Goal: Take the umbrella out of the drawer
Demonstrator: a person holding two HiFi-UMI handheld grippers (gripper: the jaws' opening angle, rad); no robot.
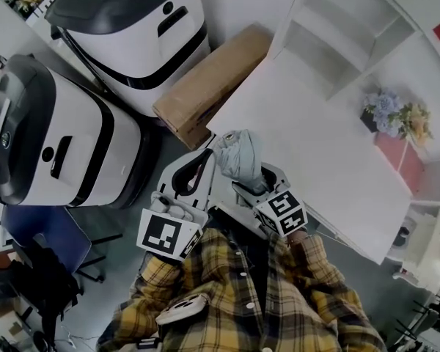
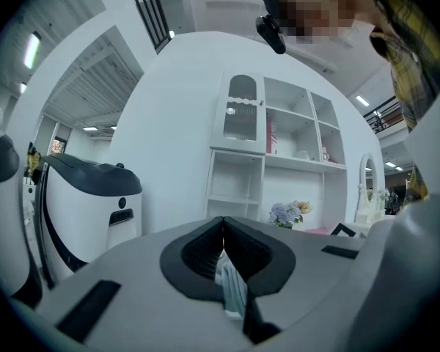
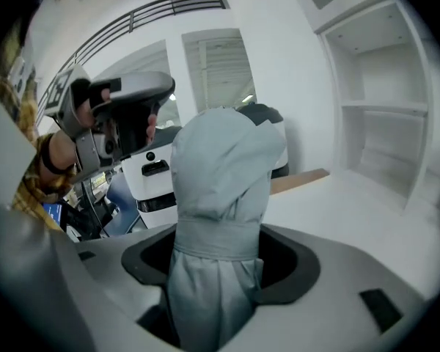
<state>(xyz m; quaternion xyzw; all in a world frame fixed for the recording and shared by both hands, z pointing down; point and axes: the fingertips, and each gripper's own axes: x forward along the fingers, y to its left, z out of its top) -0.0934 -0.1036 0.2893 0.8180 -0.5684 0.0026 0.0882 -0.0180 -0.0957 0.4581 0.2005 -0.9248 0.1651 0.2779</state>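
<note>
- Two white machines with dark tops (image 1: pixel 66 134) stand on the floor at the far left, and a blue chair (image 1: pixel 55 233) sits just below the nearer one.
- A brown cardboard box (image 1: pixel 209 83) lies between the machines and the white bench (image 1: pixel 315 145), with its end against the bench corner.
- The left claw (image 1: pixel 205 161) rises from the person's yellow plaid shirt (image 1: pixel 264 299) and reaches in toward the umbrella's left side, its marker cube (image 1: pixel 165 235) below it.
- In the left gripper view the left claw (image 2: pixel 222 229) has its dark pads (image 2: pixel 198 251) pressed together. A thin fold of pale grey fabric (image 2: pixel 231 284) is pinched low between them, so it grips an edge of the umbrella.
- The umbrella (image 1: pixel 238 156), folded, grey and bundled, stands roughly upright in the air between the two claws, over the near corner of the bench.
- The right claw (image 1: pixel 257 180) clamps the umbrella from the right, with its marker cube (image 1: pixel 282 211) just behind.
- In the right gripper view the umbrella (image 3: pixel 220 174) fills the gap of the right claw (image 3: pixel 220 259). The jaws are closed on it just below its wrap band (image 3: pixel 218 239), and the bunched top rises above.
- Farther right, a white shelf unit (image 1: pixel 352 28) stands behind the bench, and a bunch of flowers (image 1: pixel 392 112) sits at the bench's far right edge.
</note>
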